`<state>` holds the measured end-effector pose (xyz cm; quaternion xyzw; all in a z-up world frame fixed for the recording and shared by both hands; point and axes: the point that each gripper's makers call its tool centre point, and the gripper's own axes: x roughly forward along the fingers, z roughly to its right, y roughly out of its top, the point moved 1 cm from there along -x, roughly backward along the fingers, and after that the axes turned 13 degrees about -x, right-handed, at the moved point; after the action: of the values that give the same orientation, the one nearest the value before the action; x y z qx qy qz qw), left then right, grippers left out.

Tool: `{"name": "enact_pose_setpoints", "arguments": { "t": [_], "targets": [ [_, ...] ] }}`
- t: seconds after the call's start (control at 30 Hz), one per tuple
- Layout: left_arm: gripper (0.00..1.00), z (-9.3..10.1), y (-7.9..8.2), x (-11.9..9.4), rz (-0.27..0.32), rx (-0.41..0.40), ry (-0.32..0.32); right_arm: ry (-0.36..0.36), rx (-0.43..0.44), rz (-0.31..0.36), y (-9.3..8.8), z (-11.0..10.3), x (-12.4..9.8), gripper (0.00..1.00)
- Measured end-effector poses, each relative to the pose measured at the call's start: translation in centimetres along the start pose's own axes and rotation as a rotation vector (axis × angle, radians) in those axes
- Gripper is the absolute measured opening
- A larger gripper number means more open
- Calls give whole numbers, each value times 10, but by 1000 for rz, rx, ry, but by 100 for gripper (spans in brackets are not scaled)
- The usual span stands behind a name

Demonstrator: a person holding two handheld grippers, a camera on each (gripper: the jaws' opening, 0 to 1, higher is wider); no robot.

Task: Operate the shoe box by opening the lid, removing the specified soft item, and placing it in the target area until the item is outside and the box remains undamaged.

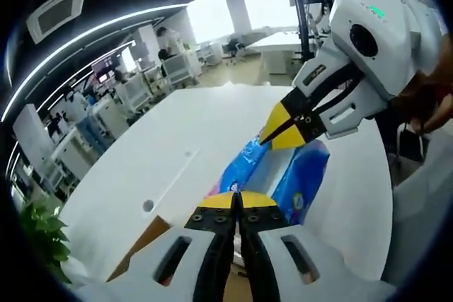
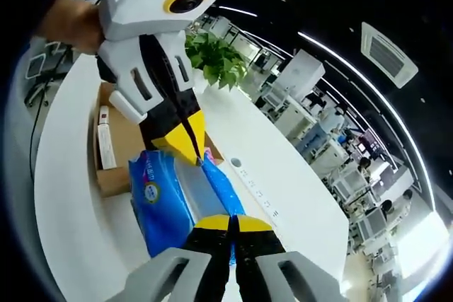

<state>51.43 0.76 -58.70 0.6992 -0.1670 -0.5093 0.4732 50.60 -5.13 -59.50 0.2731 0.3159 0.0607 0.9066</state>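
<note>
Left gripper view: left gripper, jaws closed on one end of the blue soft pack.
Right gripper: jaws closed, pinching the pack's far end.
Pack: held between both grippers, above the white bench.
Right gripper view: shoe box sits on the bench behind the pack, beside a green plant.

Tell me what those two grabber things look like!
The left gripper and the right gripper match: chunky white plastic bodies with slots, black inner arms, and yellow tips edged in black with small screws. One has a small green mark on its white body, and one has a yellow ring on top.
</note>
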Motion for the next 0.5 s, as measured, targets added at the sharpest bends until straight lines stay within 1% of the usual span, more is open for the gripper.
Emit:
{"name": "enact_pose_setpoints", "arguments": {
  "t": [0.3,0.5],
  "targets": [
    [0,17,3,23,-15,13,-39,-9,-2,-24,-24,5,-6,0],
    [0,27,-1,37,-34,22,-60,-7,-4,-39,-43,3,-4,0]
  ]
}}
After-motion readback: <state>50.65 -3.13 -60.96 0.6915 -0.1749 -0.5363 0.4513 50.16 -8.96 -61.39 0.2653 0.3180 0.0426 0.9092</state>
